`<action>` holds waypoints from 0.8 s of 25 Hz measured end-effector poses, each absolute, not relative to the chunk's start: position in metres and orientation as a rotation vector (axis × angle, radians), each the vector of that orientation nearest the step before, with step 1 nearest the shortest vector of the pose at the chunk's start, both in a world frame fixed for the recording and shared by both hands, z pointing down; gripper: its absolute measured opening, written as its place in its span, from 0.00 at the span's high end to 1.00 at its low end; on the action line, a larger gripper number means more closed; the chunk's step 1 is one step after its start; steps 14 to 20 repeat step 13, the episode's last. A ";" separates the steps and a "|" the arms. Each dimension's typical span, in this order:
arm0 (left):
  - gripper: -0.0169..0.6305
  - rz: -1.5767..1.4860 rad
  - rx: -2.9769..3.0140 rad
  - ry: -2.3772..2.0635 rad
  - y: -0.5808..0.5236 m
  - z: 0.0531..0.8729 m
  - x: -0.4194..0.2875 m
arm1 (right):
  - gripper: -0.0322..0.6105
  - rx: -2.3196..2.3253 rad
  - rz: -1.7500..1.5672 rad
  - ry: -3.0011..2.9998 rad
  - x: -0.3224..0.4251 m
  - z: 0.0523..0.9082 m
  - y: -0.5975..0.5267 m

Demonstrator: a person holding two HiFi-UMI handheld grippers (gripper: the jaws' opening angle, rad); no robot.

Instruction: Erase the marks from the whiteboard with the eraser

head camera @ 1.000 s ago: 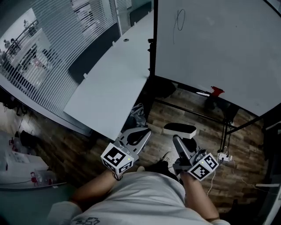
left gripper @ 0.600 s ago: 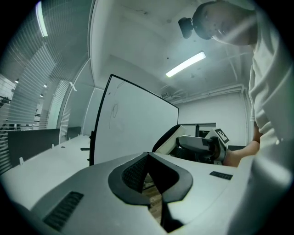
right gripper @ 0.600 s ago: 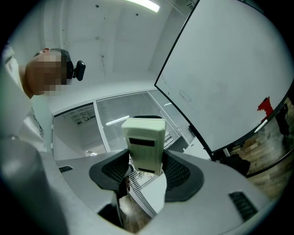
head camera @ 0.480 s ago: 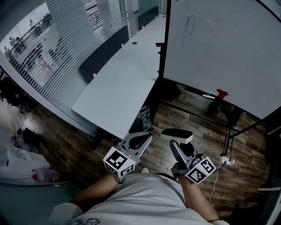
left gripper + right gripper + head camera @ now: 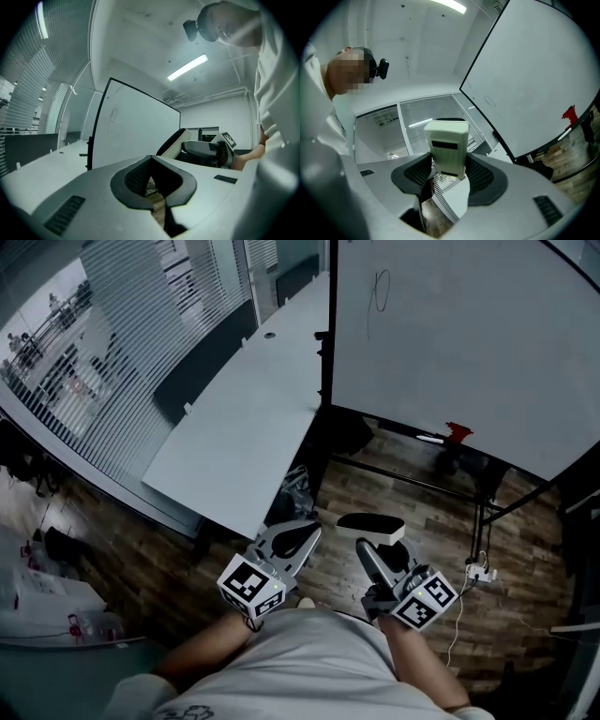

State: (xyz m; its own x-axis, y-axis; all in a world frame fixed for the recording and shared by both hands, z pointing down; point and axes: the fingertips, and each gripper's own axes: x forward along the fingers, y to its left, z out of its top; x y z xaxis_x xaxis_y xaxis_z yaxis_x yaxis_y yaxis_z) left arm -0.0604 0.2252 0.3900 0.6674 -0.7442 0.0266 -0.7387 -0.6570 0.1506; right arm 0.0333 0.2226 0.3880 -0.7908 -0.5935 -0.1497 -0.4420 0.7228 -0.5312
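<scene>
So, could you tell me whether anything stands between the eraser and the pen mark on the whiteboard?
Nothing visible does. The eraser, clamped in the right gripper, has open air up to the loop-shaped mark near the whiteboard's upper left; the white table lies off to the left of that path.

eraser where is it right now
The eraser is clamped in the right claw, low in the head view beside the left claw, well short of the whiteboard.
</scene>
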 end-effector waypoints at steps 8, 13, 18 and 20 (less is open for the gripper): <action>0.96 -0.057 2.771 -1.170 0.235 0.390 -0.057 | 0.59 -0.843 -0.687 2.614 0.035 0.387 0.232; 0.96 -0.109 2.792 -1.169 0.243 0.378 -0.064 | 0.59 -0.861 -0.692 2.603 0.033 0.390 0.242; 0.96 -0.109 2.792 -1.169 0.243 0.378 -0.064 | 0.59 -0.861 -0.692 2.603 0.033 0.390 0.242; 0.96 -0.109 2.792 -1.169 0.243 0.378 -0.064 | 0.59 -0.861 -0.692 2.603 0.033 0.390 0.242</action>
